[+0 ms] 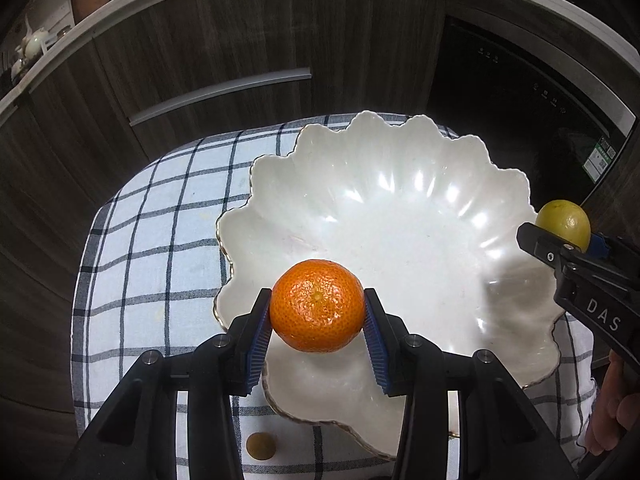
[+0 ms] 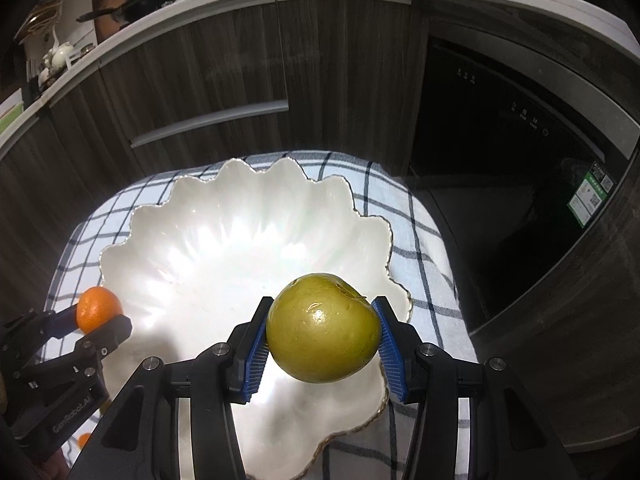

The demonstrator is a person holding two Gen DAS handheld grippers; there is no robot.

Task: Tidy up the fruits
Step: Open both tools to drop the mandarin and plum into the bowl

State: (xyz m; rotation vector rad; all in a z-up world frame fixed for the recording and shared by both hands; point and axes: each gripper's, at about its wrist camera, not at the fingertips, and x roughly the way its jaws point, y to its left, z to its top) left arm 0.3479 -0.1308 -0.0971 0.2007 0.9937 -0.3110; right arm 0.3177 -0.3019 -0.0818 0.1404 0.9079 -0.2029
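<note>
Tangerine (image 1: 317, 305) (clamped) over scalloped bowl (image 1: 360, 152); checked cloth (image 1: 160, 240) beneath

Glossy pearly bowl (image 1: 400, 208), gilt rim; matt woven checked cloth (image 1: 160, 240); pitted orange (image 1: 317, 306); wood-grain cabinet (image 1: 200, 40).

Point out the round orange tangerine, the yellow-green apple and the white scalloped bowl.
round orange tangerine (image 1: 317, 306), left wrist view, centre.
yellow-green apple (image 2: 323, 328), right wrist view, front skin.
white scalloped bowl (image 1: 400, 184), left wrist view, far inner wall.

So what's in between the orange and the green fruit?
Only the bare inside of the white wavy bowl. In the right wrist view, the orange in the left gripper and the green fruit in the right gripper hover over opposite edges.
</note>
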